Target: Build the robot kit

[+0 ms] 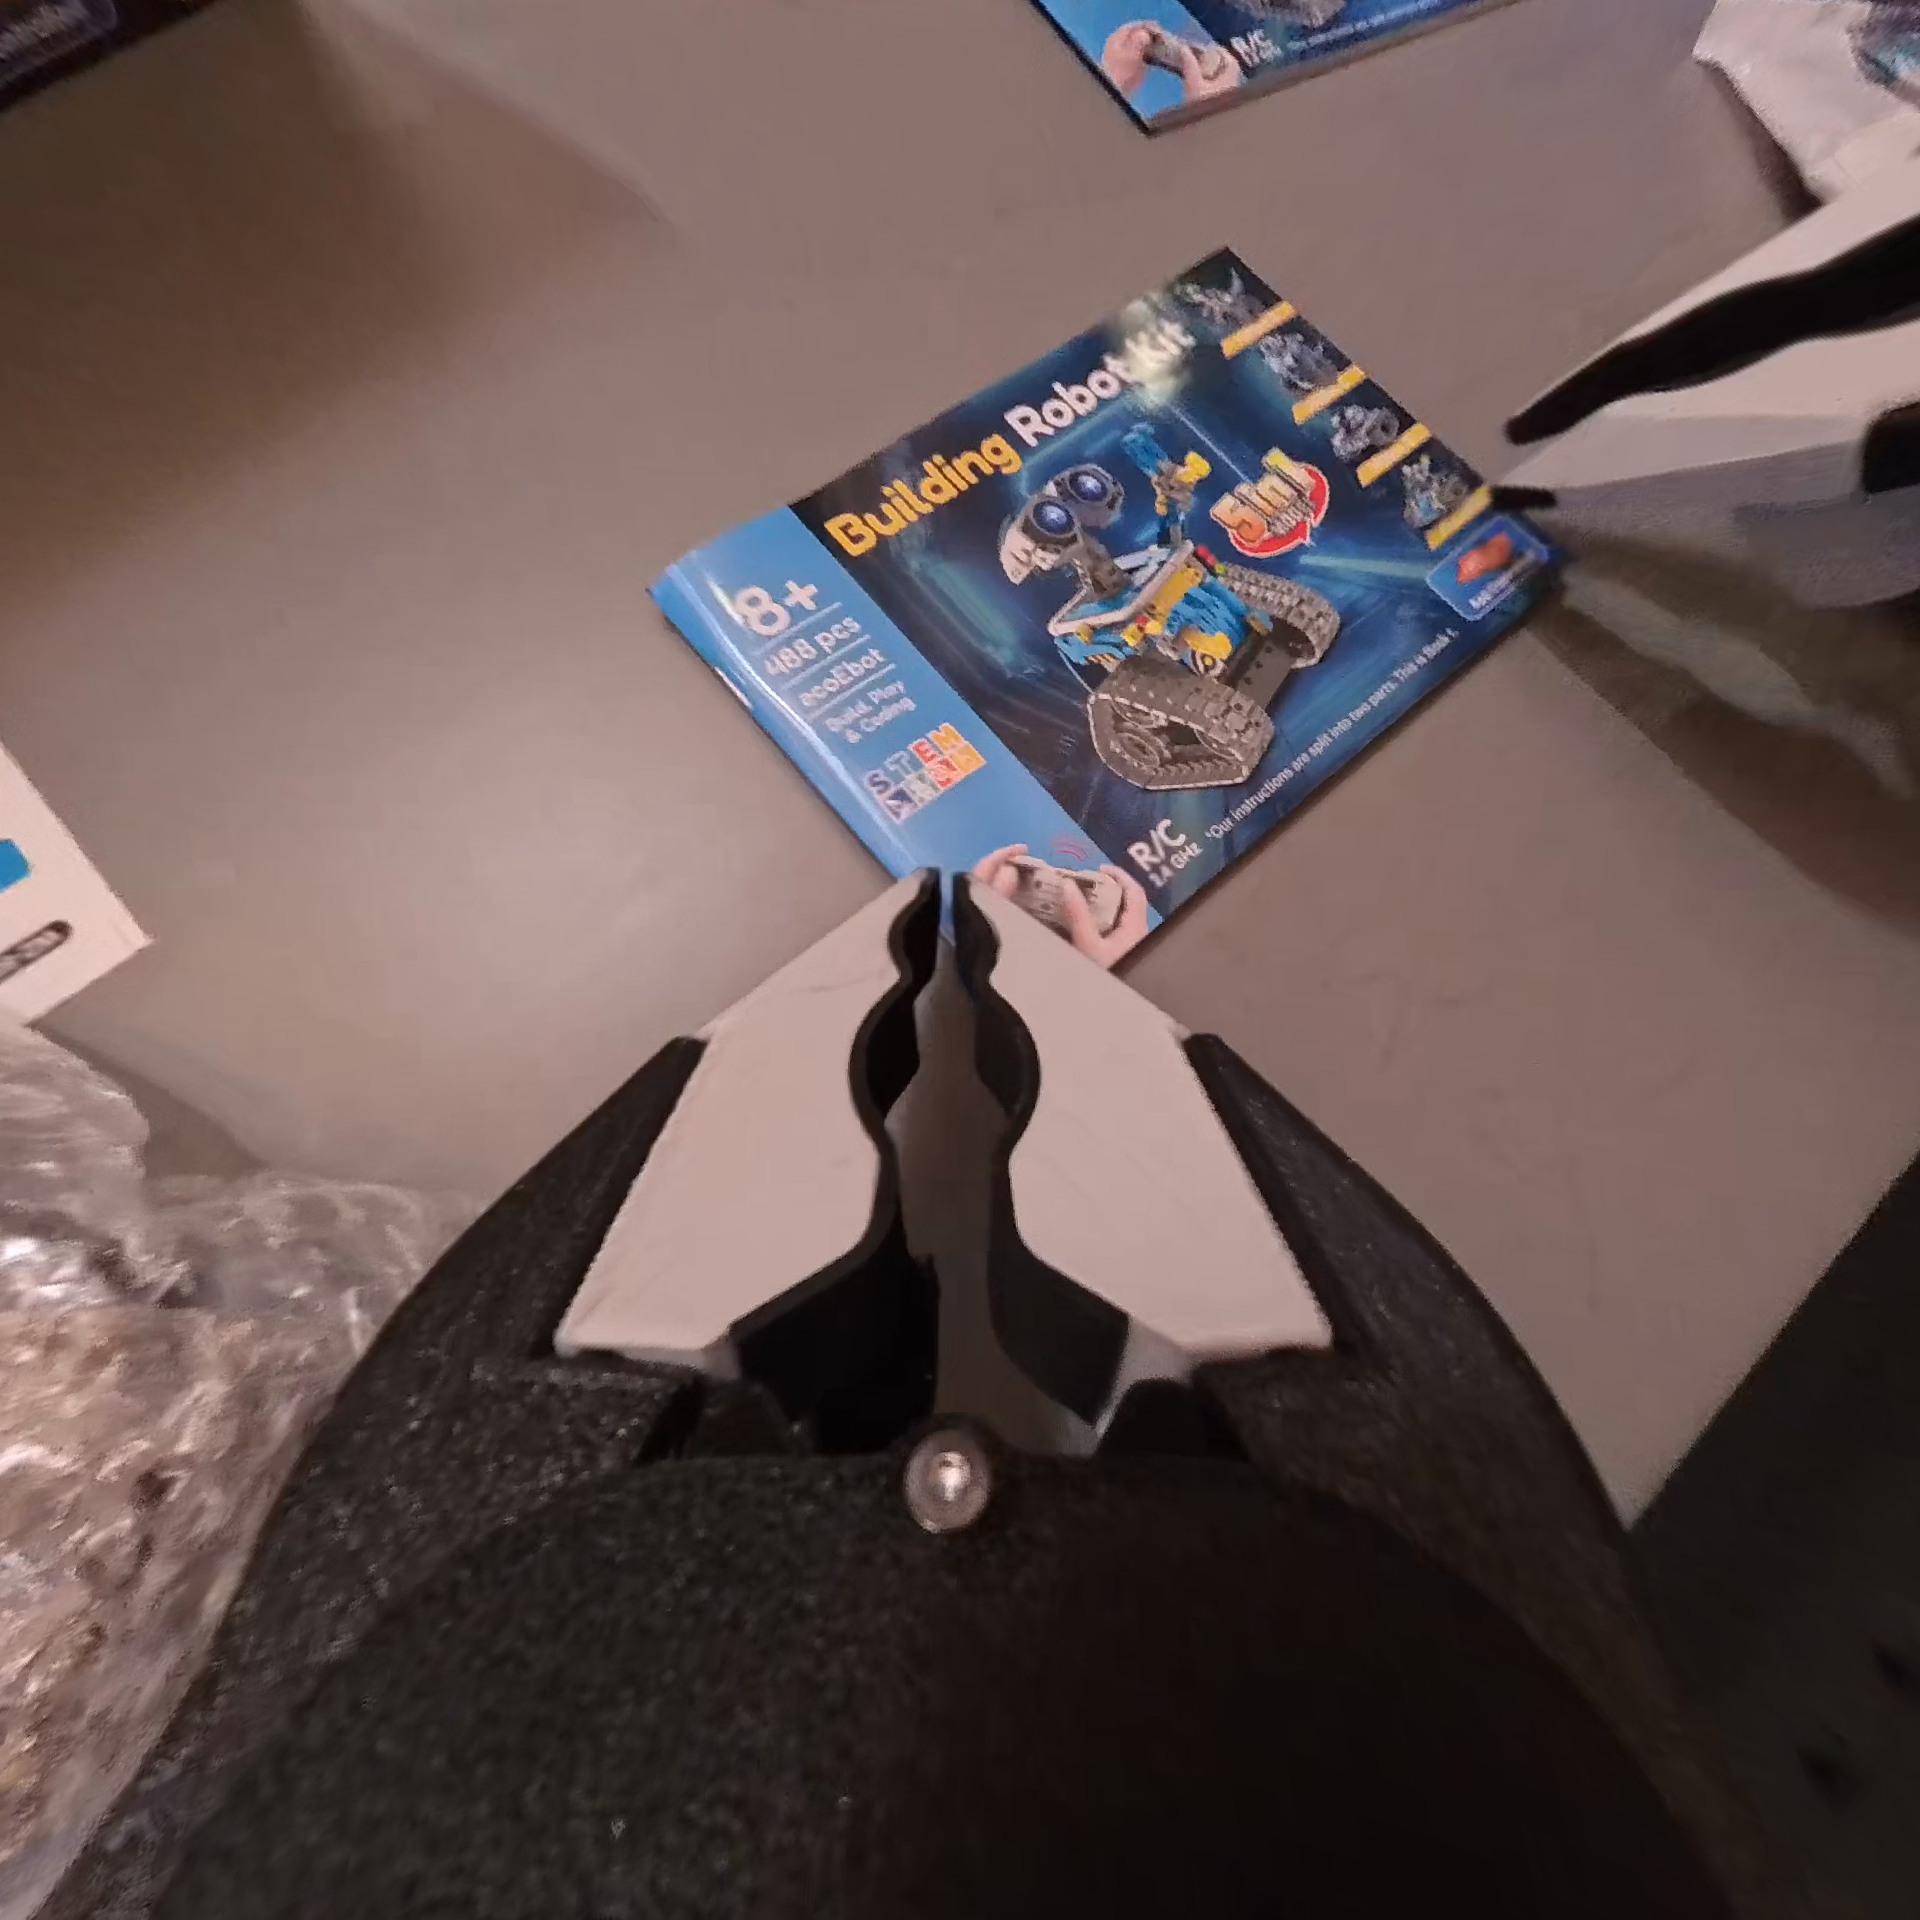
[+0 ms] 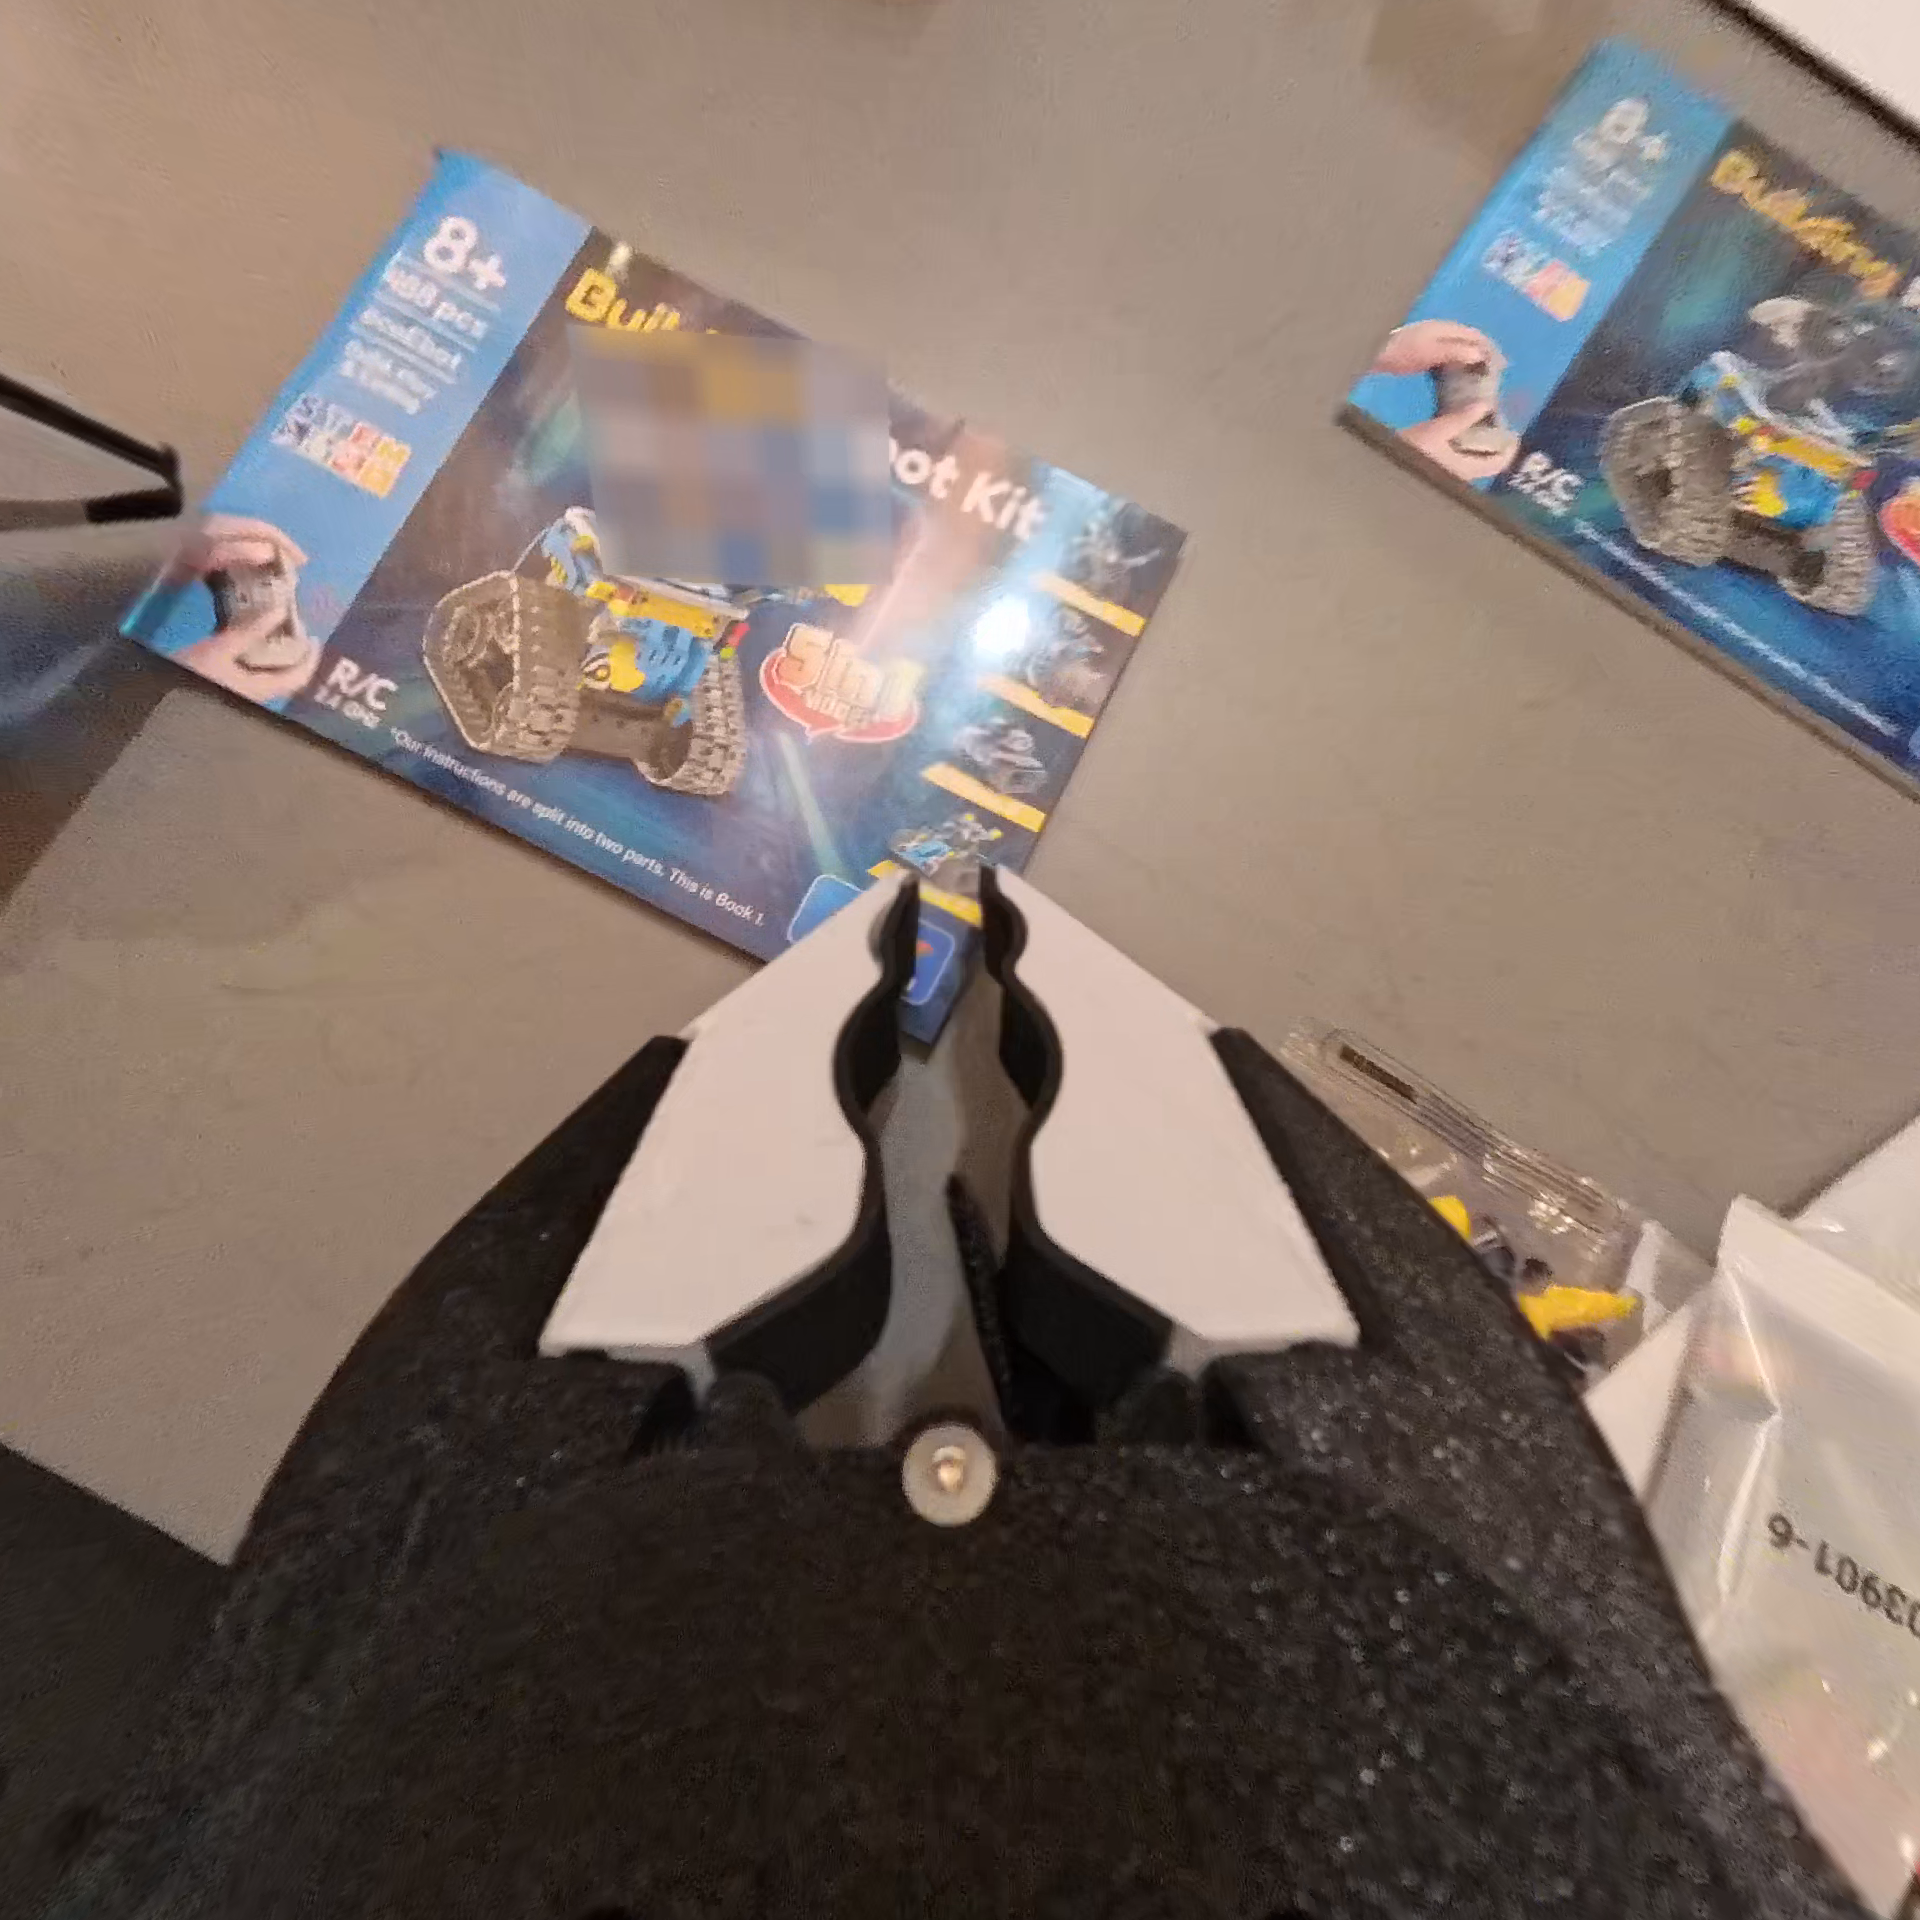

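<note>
A blue instruction booklet point(image 1: 1101, 623) with a tracked toy robot on its cover lies flat on the grey table point(image 1: 416, 520). My left gripper point(image 1: 948, 883) is shut, with its tips over the booklet's near left corner, and a thin strip of blue shows in the slit between the pads. It also shows at the left edge of the right wrist view point(image 2: 156, 483). My right gripper point(image 2: 948, 883) stands over the booklet's point(image 2: 644, 582) other near corner. A narrow gap shows between its pads, with the flat corner visible through it. It also shows in the left wrist view point(image 1: 1517, 462).
A second, similar booklet point(image 2: 1662, 416) lies farther off and also shows in the left wrist view point(image 1: 1195, 52). Clear bags of small parts point(image 2: 1507, 1226) and a white labelled bag point(image 2: 1818, 1558) lie by my right gripper. Bubble wrap point(image 1: 104, 1351) and a white card point(image 1: 42, 883) lie at the left. Across from one pair of fingers to the other is roughly 15 cm.
</note>
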Demonstrator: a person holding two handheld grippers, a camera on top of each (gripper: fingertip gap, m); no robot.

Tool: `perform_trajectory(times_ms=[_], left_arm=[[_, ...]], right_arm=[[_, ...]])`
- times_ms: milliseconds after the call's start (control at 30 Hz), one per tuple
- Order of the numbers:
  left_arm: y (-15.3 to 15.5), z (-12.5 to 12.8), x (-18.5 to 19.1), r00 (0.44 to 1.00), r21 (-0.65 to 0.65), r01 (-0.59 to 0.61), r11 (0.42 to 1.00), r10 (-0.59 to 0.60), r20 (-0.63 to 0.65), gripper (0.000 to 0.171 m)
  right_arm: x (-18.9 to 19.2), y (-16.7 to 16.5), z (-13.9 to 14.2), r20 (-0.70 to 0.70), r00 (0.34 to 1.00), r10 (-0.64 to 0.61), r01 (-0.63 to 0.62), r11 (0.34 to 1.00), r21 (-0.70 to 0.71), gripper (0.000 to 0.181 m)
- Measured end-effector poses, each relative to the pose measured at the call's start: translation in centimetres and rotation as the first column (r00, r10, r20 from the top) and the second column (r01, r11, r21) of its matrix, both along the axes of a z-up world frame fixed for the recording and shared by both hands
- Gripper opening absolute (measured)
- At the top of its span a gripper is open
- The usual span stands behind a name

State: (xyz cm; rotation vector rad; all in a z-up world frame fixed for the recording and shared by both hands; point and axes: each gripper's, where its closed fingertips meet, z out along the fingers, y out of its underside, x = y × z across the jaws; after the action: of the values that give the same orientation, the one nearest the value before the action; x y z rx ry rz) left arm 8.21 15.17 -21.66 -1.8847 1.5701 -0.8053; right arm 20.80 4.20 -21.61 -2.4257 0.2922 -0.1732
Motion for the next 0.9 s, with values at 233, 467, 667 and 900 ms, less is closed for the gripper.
perform_trajectory(times_ms=[233, 467, 667, 900], left_arm=[[-0.6, -0.9, 0.2, 1.000, -0.021, -0.001, 1.000, 0.001, 0.001, 0.015], [-1.8, -1.0, 2.6, 0.999, -0.006, 0.029, 1.000, -0.029, -0.019, 0.015], [-0.6, -1.1, 3.2, 0.995, -0.059, 0.035, 0.998, -0.040, -0.095, 0.018], [0.6, -1.0, 1.3, 0.996, -0.003, -0.053, 0.999, 0.052, -0.075, 0.017]], right_arm=[[-2.3, -0.5, -1.1, -0.237, 0.970, -0.052, 0.072, 0.995, 0.075, 0.077], [-0.4, -0.4, -0.3, -0.180, 0.979, -0.098, 0.108, 0.993, 0.049, 0.080], [-0.9, 4.5, 3.0, -0.353, 0.935, 0.034, 0.021, 0.988, 0.150, 0.043], [1.2, 4.4, 4.1, -0.338, 0.941, -0.003, 0.061, 0.985, 0.160, 0.040]])
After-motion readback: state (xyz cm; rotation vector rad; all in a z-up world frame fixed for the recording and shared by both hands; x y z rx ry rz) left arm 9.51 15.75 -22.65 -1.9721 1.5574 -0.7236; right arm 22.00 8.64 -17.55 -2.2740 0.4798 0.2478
